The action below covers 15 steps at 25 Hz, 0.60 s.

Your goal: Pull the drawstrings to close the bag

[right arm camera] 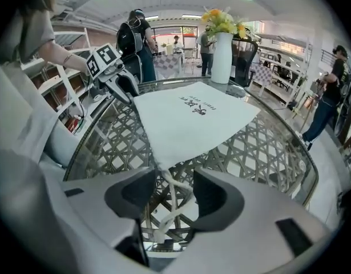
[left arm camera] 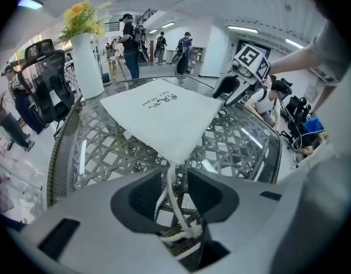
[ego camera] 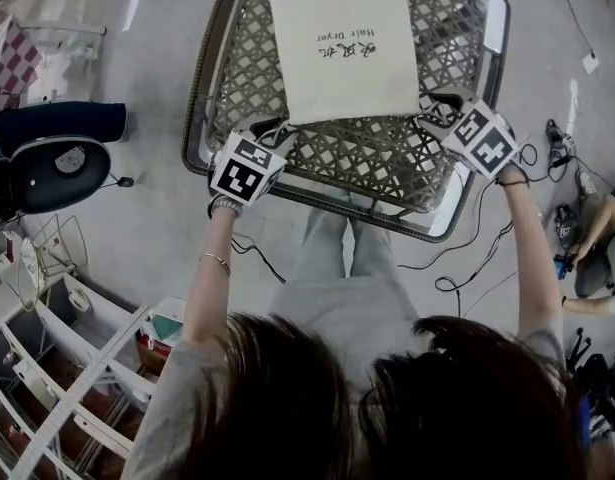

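A flat white cloth bag (ego camera: pixel 345 48) with dark print lies on the glass-topped lattice table (ego camera: pixel 387 163). My left gripper (ego camera: pixel 274 130) sits at the bag's near left corner and my right gripper (ego camera: pixel 434 103) at its near right corner. In the left gripper view the bag (left arm camera: pixel 164 119) tapers to a white drawstring (left arm camera: pixel 174 207) that runs loose between the open jaws of my left gripper (left arm camera: pixel 175 178), and its knotted end lies behind them. The right gripper view shows the bag (right arm camera: pixel 192 119) and another drawstring (right arm camera: pixel 166 207) slack between the open jaws of my right gripper (right arm camera: pixel 174 178).
A tall white vase (left arm camera: pixel 88 61) with yellow flowers stands at the table's far end. A black office chair (ego camera: pixel 57 173) and a white shelf unit (ego camera: pixel 57 368) stand left of the table. Cables (ego camera: pixel 467 258) trail on the floor at the right, near a seated person (ego camera: pixel 597 248). Other people stand in the background.
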Tool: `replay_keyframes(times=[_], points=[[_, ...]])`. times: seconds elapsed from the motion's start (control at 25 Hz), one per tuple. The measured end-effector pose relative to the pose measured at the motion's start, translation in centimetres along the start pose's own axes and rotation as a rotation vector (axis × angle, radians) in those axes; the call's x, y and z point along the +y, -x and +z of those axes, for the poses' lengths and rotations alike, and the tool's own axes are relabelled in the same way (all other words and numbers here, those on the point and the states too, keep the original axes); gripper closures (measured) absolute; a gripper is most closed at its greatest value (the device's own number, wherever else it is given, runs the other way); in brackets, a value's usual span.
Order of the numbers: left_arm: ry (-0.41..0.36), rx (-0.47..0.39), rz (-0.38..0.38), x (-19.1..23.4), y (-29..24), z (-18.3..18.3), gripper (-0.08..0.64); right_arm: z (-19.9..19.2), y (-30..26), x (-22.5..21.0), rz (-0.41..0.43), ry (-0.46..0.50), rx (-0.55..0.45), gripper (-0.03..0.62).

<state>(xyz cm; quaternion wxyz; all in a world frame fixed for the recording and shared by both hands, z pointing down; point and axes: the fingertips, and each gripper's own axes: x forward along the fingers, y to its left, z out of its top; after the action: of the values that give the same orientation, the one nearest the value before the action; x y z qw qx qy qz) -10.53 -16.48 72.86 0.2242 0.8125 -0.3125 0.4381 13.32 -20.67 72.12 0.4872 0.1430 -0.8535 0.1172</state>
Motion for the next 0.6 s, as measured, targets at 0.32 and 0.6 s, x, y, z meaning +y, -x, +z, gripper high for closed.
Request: replay_keyframes(times=[0.32,0.6], points=[[-0.004,0.019,0.016,0.59,-0.86,-0.22,0.410,-0.65,-0.93,0.50,0.010,0.058,0.049,0.380],[-0.002,0.022,0.001,0.74,-0.80,-0.29,0.414,-0.90,-1.10,0.45,0.026,0.046,0.074,0.403]])
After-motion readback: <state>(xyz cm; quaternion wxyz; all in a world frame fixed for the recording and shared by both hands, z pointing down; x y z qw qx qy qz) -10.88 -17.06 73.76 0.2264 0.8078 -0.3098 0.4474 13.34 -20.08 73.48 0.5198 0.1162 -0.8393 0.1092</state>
